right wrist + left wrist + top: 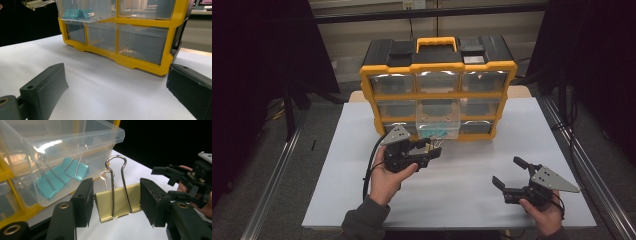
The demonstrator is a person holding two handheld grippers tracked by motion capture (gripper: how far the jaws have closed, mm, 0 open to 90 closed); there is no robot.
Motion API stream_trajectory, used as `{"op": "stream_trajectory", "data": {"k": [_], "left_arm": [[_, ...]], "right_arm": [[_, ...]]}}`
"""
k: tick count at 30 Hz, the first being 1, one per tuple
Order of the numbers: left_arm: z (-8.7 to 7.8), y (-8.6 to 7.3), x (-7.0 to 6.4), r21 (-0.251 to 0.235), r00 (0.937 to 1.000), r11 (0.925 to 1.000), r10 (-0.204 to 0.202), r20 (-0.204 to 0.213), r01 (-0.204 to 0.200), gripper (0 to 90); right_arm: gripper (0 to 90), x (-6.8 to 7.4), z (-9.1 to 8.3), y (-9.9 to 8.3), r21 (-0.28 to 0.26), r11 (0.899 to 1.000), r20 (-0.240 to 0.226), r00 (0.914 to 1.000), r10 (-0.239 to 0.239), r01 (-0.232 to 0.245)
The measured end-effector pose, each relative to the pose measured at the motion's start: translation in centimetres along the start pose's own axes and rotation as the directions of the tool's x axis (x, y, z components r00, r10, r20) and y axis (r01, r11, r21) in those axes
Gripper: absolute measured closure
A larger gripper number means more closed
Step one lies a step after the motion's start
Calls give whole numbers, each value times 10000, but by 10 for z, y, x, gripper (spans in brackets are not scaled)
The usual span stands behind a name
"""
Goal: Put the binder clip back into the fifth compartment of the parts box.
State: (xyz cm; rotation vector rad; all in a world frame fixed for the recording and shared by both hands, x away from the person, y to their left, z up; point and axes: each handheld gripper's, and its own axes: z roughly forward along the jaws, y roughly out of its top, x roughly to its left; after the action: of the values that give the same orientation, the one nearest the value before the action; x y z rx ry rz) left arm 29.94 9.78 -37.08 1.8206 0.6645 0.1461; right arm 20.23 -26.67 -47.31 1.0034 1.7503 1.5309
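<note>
Yellow binder clip (119,203) clamped in left gripper (116,200), just off the open drawer (75,147) at its 5 o'clock.
Judged light, stiff, slick metal; best held across the flat body. Wire handles point toward 12 in the left gripper view; long axis runs jaw to jaw. Right gripper (510,174) held agape, empty, at table's 4 o'clock.

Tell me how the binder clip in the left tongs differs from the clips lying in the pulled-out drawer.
The yellow binder clip is pale yellow; the teal clips are teal. The yellow binder clip is clamped between the jaws of the left tongs, held above the white table, while the teal clips lie loose inside the clear drawer. The yellow one is single; the teal ones are several. All share silver wire handles.
</note>
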Motion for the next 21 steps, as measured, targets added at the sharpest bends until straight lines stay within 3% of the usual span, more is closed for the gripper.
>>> {"op": "stream_trajectory", "data": {"k": [21], "left_arm": [[-11,42,1,-567,9998,9983,126,140,-118,467]], "right_arm": [[20,0,0,0,5,10000,1,10000,-17,17]]}}
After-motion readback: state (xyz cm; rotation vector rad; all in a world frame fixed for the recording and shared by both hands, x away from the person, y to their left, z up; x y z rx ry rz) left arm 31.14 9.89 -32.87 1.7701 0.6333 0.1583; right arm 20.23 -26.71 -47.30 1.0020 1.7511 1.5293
